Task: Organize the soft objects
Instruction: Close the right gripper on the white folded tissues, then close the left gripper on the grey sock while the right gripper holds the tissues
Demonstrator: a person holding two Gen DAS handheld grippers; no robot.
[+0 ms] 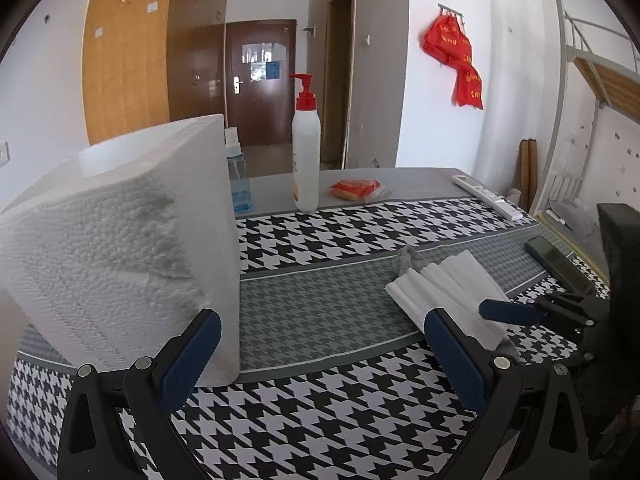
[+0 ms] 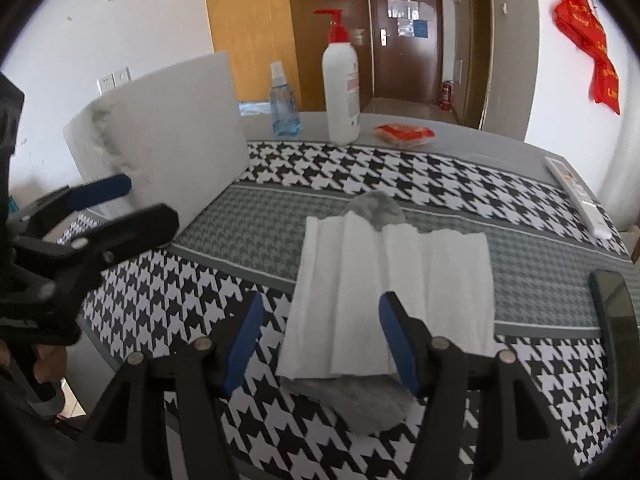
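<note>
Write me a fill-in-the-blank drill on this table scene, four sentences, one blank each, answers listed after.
1. The folded white paper towel lies on top of a fluffy ____ cloth.
2. The white pump bottle has a ____ pump head.
3. The right gripper is ____, its fingers either side of the towel's near edge.
4. The left gripper is open next to the big paper towel ____.

Answers: grey; red; open; roll

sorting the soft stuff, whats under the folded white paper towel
A grey fuzzy cloth pokes out beyond both ends of the paper towel; its middle is covered.
</note>
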